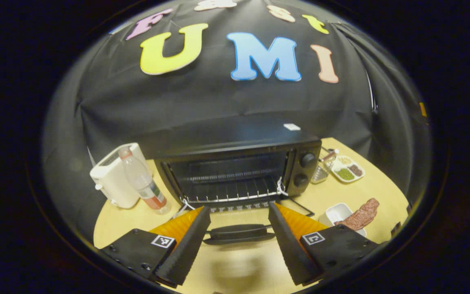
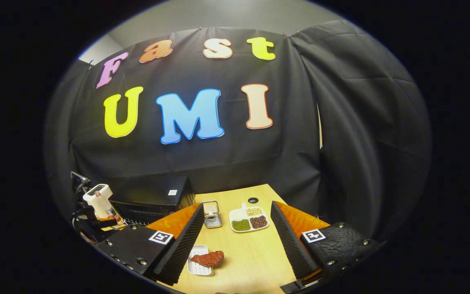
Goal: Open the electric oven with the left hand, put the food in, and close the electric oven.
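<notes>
Black and boxy, the electric oven (image 1: 239, 163) stood on the pale wooden table (image 1: 353, 192) with its door (image 1: 239, 232) dropped flat toward me, the wire rack (image 1: 231, 191) bare inside. My left gripper (image 1: 239, 232) hung spread wide, a finger on either side of the door handle (image 1: 238, 233) and neither one touching it. A white toaster (image 1: 112, 175) and a clear bottle (image 1: 143, 181) stood just left of the oven; a metal mesh basket (image 1: 320, 171) and a divided dish of beans (image 1: 347, 168) sat to its right. The reddish-brown food (image 2: 207, 258) lay on a small white tray (image 2: 197, 267) near the table's front. My right gripper (image 2: 237, 241) was released as well, fingers far apart above the table, with the food low between them, close by the left finger (image 2: 180, 249).
</notes>
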{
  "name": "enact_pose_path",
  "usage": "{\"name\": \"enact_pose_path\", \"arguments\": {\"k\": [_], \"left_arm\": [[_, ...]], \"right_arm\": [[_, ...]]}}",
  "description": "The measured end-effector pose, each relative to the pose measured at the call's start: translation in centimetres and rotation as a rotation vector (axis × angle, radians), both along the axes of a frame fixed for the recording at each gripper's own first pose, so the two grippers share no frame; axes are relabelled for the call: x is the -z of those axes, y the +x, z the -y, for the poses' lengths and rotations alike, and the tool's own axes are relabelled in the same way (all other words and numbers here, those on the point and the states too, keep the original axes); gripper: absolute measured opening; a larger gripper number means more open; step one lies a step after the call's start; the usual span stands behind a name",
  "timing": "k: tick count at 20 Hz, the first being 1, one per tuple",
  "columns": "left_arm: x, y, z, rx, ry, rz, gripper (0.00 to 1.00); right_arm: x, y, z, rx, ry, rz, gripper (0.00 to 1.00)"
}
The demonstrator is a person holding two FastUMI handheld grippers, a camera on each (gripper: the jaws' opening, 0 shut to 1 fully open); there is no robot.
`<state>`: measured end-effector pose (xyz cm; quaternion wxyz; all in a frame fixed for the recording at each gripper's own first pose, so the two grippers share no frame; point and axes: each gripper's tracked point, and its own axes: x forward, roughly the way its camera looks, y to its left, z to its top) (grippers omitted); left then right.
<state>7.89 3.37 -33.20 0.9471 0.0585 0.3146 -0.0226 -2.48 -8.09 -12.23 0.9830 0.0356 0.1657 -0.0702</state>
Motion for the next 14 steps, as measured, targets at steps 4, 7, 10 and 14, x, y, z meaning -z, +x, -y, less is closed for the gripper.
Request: {"name": "enact_pose_path", "arguments": {"k": [4,7,10,14], "left_arm": [[2.7,0.0,-0.8,-0.028,-0.006,-0.039,1.0],[4.5,-0.8,-1.4,-0.051,-0.007,-0.076,1.0],[4.4,-1.2,-1.6,-0.066,-0.01,-0.062,0.98],[-1.3,-0.5,-1.8,-0.096,-0.045,0.062,1.0]], "right_arm": [[0.4,-0.2,0.8,0.003,-0.017,-0.015,0.99],[1.6,-0.6,1.3,0.008,-0.014,-0.047,0.99],[3.3,-0.7,1.4,0.0,0.016,-0.09,0.99],[7.2,-0.5,0.2,-0.099,0.097,-0.206,0.99]]}}
